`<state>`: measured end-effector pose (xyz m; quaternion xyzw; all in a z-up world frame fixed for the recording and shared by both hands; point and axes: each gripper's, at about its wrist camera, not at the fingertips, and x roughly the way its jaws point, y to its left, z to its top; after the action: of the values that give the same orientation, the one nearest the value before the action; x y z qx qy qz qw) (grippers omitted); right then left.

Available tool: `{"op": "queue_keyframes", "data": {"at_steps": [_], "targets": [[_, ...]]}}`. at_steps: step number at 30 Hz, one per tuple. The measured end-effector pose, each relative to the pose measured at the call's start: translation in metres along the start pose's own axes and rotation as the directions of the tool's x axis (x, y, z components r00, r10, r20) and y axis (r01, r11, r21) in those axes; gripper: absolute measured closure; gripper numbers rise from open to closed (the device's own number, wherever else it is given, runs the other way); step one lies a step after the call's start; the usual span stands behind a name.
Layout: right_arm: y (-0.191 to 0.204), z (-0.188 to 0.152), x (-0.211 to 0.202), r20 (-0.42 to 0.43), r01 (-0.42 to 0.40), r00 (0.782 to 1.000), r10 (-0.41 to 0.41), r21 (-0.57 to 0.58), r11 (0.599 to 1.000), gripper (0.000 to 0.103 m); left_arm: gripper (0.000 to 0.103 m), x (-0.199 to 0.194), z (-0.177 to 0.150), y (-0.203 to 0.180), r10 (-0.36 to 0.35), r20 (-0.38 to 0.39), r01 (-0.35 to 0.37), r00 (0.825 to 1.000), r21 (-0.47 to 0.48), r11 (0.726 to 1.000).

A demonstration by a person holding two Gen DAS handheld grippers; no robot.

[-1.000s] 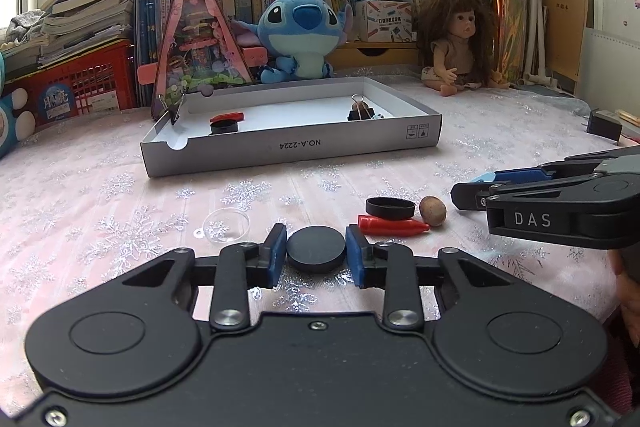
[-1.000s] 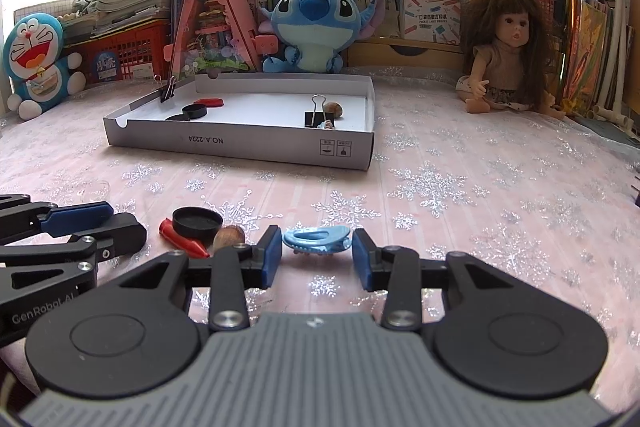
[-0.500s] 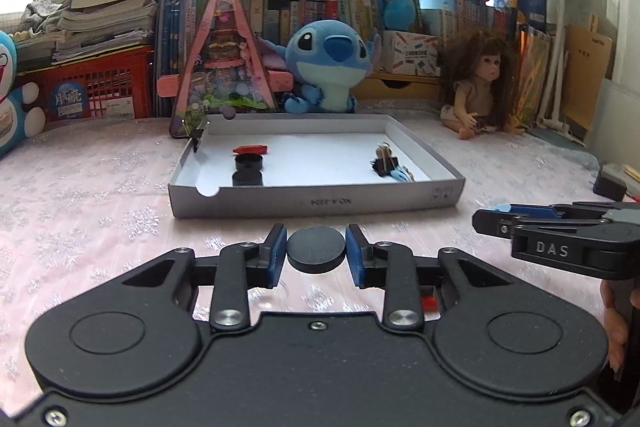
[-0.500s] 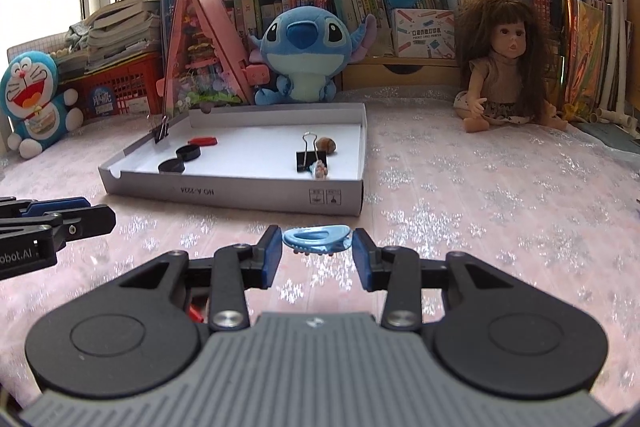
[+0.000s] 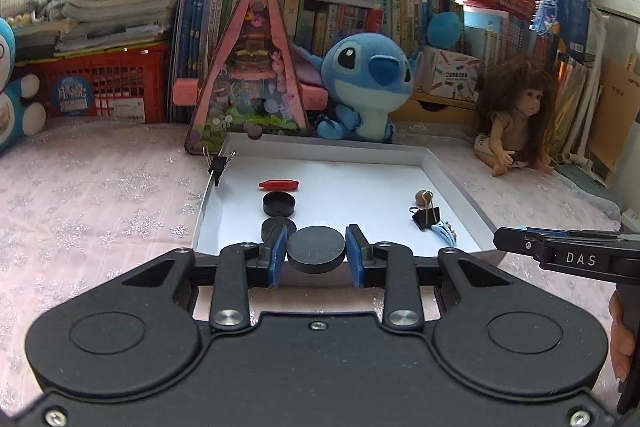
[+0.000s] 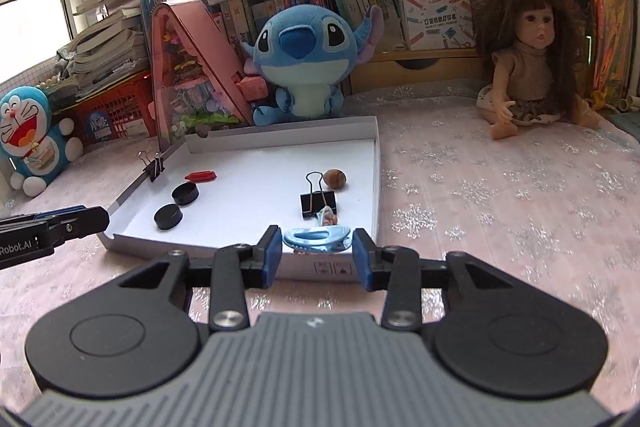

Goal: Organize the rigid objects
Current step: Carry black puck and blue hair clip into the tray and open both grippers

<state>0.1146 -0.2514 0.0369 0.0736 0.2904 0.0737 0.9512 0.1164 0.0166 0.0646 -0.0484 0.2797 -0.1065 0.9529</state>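
The right gripper (image 5: 498,237) bears the letters "DAS" on its side, and the left gripper (image 6: 106,219) shows "Robot.AI". A white carton (image 6: 436,21) on the shelf carries printed writing too small to read.

The shallow white tray (image 6: 376,163) on the snowflake cloth (image 6: 500,195) holds two black discs (image 6: 185,194) near its left edge, a red piece (image 6: 201,176) beyond them, a black binder clip (image 6: 317,202) with a brown nut (image 6: 335,178) toward the right edge, and a small blue clip (image 5: 443,230) just beside the binder clip. Another binder clip (image 6: 154,163) is clamped on the left rim.

The left gripper (image 5: 316,251) is closed on a black disc (image 5: 316,250), held over the tray's near edge. The right gripper (image 6: 318,253) is closed on a light blue hair clip (image 6: 317,239), hovering over the near right corner of the tray.
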Motion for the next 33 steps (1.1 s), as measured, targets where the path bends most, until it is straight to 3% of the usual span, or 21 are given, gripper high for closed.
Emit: {"op": "queue_keyframes", "data": {"at_steps": [8, 17, 33], "targets": [[-0.012, 0.030, 0.046, -0.158, -0.031, 0.987, 0.043, 0.079, 0.996, 0.060, 0.073, 0.052, 0.020, 0.017, 0.003, -0.140, -0.009, 0.990, -0.045, 0.999], [-0.002, 0.035, 0.079, -0.294, 0.001, 0.956, 0.003, 0.013, 1.000, 0.060, 0.073, 0.086, 0.023, 0.023, -0.001, -0.244, -0.009, 0.970, -0.040, 0.999], [-0.004, 0.038, 0.098, -0.271, -0.001, 0.963, 0.011, 0.035, 0.999, 0.060, 0.073, 0.116, 0.019, 0.030, 0.048, -0.264, -0.057, 0.963, -0.027, 0.998]]}}
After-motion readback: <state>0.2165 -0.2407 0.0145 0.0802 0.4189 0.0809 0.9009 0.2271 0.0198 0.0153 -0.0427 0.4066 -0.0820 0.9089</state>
